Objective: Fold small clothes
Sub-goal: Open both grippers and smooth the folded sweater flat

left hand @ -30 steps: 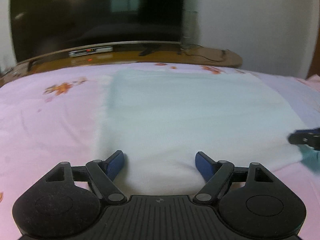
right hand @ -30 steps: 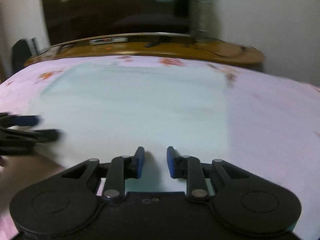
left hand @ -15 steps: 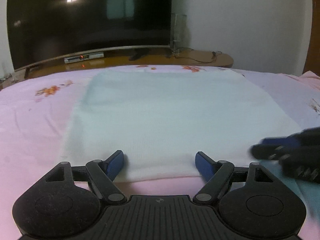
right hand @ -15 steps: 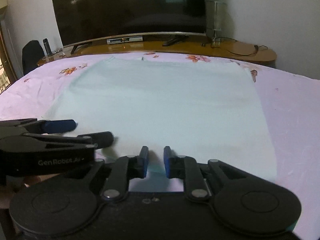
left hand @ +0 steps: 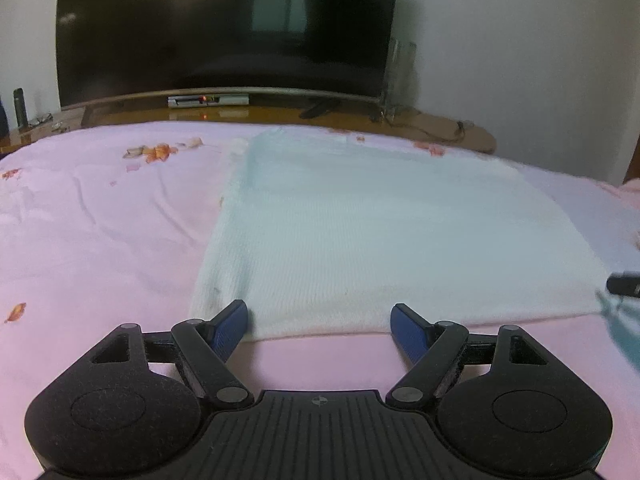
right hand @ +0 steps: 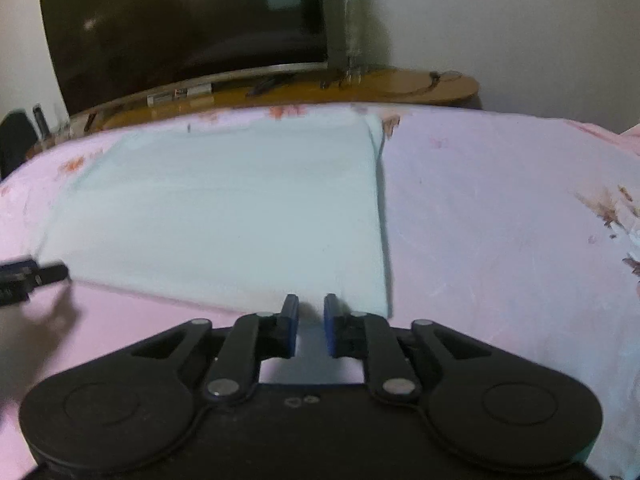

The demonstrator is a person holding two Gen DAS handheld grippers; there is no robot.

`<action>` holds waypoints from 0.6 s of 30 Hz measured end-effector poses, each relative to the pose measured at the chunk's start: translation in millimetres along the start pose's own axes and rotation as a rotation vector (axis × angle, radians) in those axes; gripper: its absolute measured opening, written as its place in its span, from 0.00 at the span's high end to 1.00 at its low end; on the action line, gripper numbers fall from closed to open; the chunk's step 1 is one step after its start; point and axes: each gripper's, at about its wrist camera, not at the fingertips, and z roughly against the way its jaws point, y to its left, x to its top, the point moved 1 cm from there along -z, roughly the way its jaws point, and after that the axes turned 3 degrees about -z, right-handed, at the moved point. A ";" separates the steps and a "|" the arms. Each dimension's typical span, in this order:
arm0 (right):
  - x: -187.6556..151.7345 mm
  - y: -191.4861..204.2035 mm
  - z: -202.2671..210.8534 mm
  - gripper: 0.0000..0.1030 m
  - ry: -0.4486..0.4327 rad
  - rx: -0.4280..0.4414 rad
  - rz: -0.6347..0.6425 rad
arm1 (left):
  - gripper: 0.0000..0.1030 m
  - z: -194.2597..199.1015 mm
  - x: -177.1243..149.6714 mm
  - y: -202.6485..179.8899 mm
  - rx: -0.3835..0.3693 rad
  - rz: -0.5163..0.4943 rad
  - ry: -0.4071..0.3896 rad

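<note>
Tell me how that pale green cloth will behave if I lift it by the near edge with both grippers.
The pale green cloth lies flat and follows the pink bedsheet, so it will probably drape and sag between grips. Its ribbed knit looks soft, likely light, and may stretch slightly. The left gripper is wide open; the right gripper shows a narrow gap at the edge.

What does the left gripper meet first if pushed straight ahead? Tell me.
Probably the near edge of the pale mint knitted garment, lying flat on the pink floral bedsheet. The open left gripper points at that hem; height above it is unclear.
</note>
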 end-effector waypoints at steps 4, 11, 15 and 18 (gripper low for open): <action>-9.4 -11.9 -17.4 0.71 0.072 -0.011 -0.016 | 0.14 -1.5 3.5 -9.4 0.008 -0.054 0.019; -1.3 -12.9 -2.8 0.70 0.016 0.009 -0.011 | 0.14 3.5 1.1 -0.4 0.037 -0.008 0.031; -6.1 -18.9 -19.1 0.72 0.079 0.011 -0.011 | 0.10 4.1 1.9 8.2 0.020 0.034 0.037; 0.8 -16.2 -8.6 0.71 0.034 0.018 -0.027 | 0.10 6.1 -2.1 15.3 0.021 0.073 0.036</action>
